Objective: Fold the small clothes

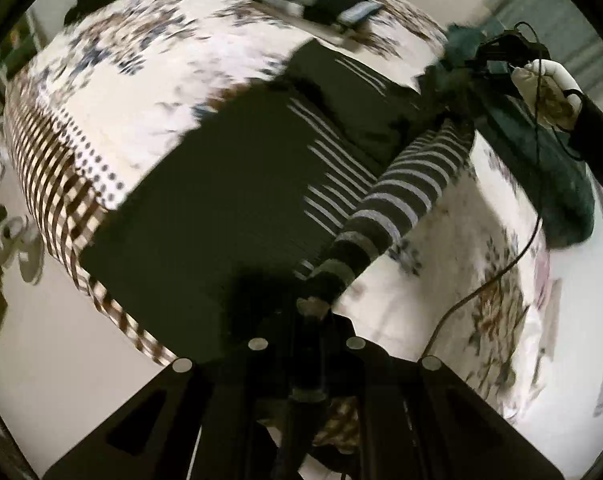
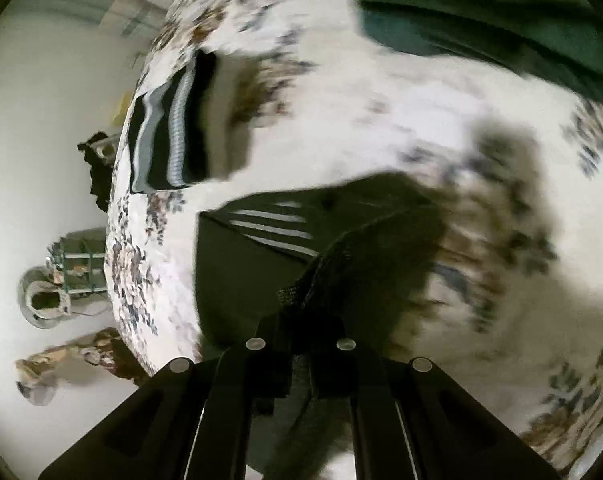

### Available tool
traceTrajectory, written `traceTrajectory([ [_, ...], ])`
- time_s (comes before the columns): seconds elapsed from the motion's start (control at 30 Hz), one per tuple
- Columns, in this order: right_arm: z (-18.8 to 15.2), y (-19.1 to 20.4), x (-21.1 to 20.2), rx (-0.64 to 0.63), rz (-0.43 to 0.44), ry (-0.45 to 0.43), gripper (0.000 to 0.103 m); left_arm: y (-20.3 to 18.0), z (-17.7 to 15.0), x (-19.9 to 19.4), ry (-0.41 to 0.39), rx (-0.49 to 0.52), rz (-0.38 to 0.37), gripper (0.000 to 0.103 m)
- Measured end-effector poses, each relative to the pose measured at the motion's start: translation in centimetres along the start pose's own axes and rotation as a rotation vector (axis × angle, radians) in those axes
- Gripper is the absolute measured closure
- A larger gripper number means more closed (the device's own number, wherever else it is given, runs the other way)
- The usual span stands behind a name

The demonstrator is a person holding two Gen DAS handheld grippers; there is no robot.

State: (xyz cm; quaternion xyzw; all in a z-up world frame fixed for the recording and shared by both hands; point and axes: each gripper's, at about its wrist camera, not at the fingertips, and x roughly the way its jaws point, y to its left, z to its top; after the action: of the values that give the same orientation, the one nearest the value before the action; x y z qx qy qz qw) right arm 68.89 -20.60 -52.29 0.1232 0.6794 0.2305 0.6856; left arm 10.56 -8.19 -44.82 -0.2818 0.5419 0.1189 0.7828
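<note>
Both grippers are clamped on 1 dark striped garment raised over the floral bed: left gripper pinches its striped sleeve, right gripper its dark edge.

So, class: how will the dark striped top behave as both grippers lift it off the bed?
Probably floppy: the striped top stretches from the left gripper and sags to the bedspread. Likely light: the right gripper holds it by one pinched edge.
</note>
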Motion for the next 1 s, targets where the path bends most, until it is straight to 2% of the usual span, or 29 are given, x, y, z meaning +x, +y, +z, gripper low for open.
traceTrajectory([
  [0.13, 2.0, 9.2, 6.7, -0.043, -0.096, 0.016, 0.097, 6.5, 3.6, 0.7, 0.009, -0.055, -0.044, 0.097],
  [0.23, 2.9, 13.9, 12.3, -0.076, -0.186, 0.030, 0.098, 10.6, 5.6, 1.5, 0.006, -0.085, -0.065, 0.097],
  [0.37, 3.5, 16.3, 18.7, -0.083, -0.266, 0.055, 0.098, 15.6, 7.4, 3.9, 0.025, -0.140, -0.094, 0.097],
  [0.43, 3.7, 16.6, 21.7, -0.066, -0.286, 0.091, 0.097, 17.9, 7.6, 6.0, 0.067, -0.170, -0.100, 0.094],
  [0.5, 3.9, 16.0, 23.2, -0.026, -0.261, 0.123, 0.094, 19.9, 7.4, 8.5, 0.147, -0.205, -0.105, 0.089],
  [0.53, 3.9, 15.7, 23.4, -0.002, -0.238, 0.134, 0.087, 20.7, 7.1, 9.5, 0.193, -0.226, -0.075, 0.086],
  [0.6, 3.5, 15.3, 23.0, 0.019, -0.189, 0.152, 0.067, 21.8, 6.7, 10.0, 0.225, -0.242, -0.084, 0.074],
  [0.63, 2.9, 15.2, 22.2, 0.022, -0.159, 0.160, 0.051, 22.5, 6.3, 9.6, 0.222, -0.263, -0.096, 0.066],
  [0.67, 2.1, 15.1, 21.1, 0.009, -0.134, 0.166, 0.042, 22.8, 6.1, 9.1, 0.218, -0.272, -0.112, 0.060],
  [0.7, 1.3, 15.1, 20.3, -0.001, -0.123, 0.168, 0.040, 23.1, 6.0, 8.7, 0.216, -0.278, -0.116, 0.049],
  [0.73, -0.2, 14.7, 18.7, -0.019, -0.109, 0.173, 0.040, 23.2, 5.8, 8.4, 0.216, -0.282, -0.112, 0.047],
  [0.8, -3.2, 13.7, 16.2, -0.045, -0.100, 0.185, 0.040, 23.4, 5.6, 7.7, 0.218, -0.286, -0.127, 0.046],
  [0.87, -6.4, 12.4, 14.3, -0.055, -0.101, 0.201, 0.033, 22.9, 5.6, 7.5, 0.223, -0.265, -0.112, 0.046],
  [0.97, -14.0, 9.4, 12.5, -0.053, -0.134, 0.244, 0.033, 22.6, 5.9, 7.8, 0.221, -0.217, -0.077, 0.046],
  [1.0, -17.9, 7.8, 12.5, -0.043, -0.146, 0.279, 0.033, 22.3, 5.9, 8.2, 0.222, -0.198, -0.066, 0.046],
])
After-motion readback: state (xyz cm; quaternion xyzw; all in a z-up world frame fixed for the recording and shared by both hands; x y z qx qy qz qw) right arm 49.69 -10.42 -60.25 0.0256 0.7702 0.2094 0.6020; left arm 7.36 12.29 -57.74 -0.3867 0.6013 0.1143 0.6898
